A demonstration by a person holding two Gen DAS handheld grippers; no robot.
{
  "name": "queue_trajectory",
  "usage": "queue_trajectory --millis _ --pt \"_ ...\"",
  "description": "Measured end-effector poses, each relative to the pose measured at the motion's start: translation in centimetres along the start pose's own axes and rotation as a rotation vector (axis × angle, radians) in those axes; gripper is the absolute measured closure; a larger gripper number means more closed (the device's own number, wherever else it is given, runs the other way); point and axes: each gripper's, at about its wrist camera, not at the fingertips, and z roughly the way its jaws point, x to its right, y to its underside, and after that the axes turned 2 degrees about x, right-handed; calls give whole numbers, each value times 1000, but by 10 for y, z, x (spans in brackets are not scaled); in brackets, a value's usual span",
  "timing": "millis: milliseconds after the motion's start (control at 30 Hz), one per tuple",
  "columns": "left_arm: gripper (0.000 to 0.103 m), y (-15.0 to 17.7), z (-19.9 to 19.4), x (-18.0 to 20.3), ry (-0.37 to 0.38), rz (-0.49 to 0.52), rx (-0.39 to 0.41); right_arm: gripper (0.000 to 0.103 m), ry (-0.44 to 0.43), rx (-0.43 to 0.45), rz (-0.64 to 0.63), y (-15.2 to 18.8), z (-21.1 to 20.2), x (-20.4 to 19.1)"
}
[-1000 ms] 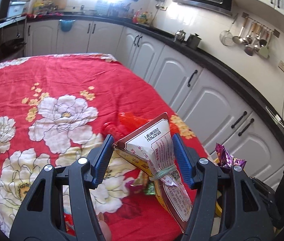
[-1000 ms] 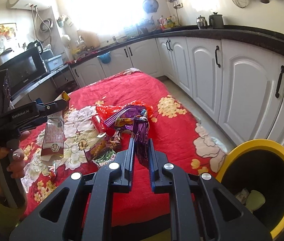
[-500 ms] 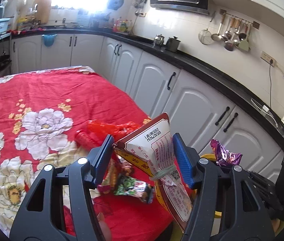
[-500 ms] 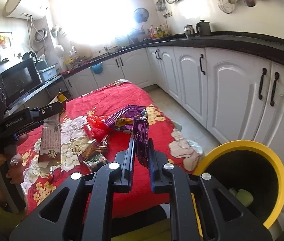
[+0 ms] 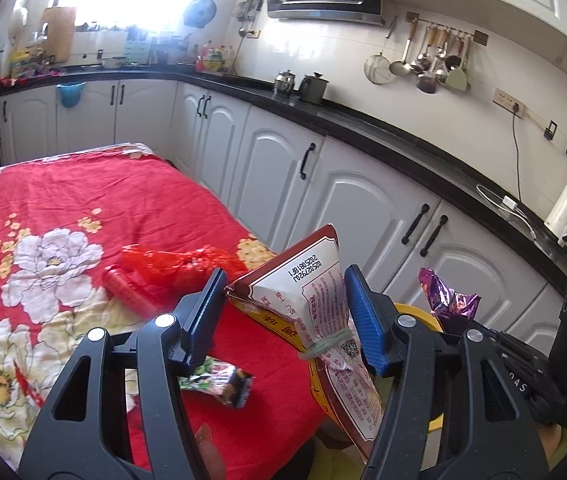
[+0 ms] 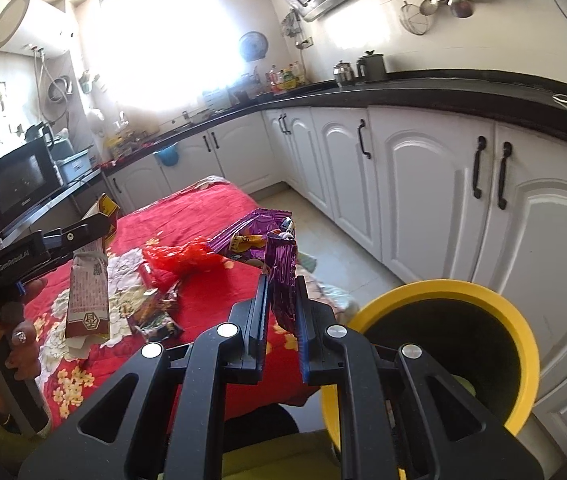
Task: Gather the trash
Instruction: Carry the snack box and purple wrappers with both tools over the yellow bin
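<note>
Left tool [image 5: 283,312] clamped on a carton [image 5: 315,312], right tool [image 6: 281,320] pinching a purple wrapper [image 6: 281,280], yellow bin [image 6: 483,292] just right of it, loose wrappers [image 6: 159,320] on the bench [image 5: 83,192] ahead.

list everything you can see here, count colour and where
carton pack: 1, red and white, held in left hand-held gripper
purple wrapper: 1, purple foil, held in right hand-held gripper
red plastic bag: 1, red, on tablecloth
small snack wrapper: 1, green and black, table's near edge
bin: 1, yellow rim, black inside, floor beside table
tablecloth: 1, red floral, over table
left hand-held gripper: 1, black, blue pads
right hand-held gripper: 1, black
hand: 1, gripping the left handle
</note>
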Motion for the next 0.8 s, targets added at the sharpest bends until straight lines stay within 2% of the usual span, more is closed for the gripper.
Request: queue_trajectory --millis 800 --pt "51 15 30 77 84 114 -12 91 105 8 95 26 -28 63"
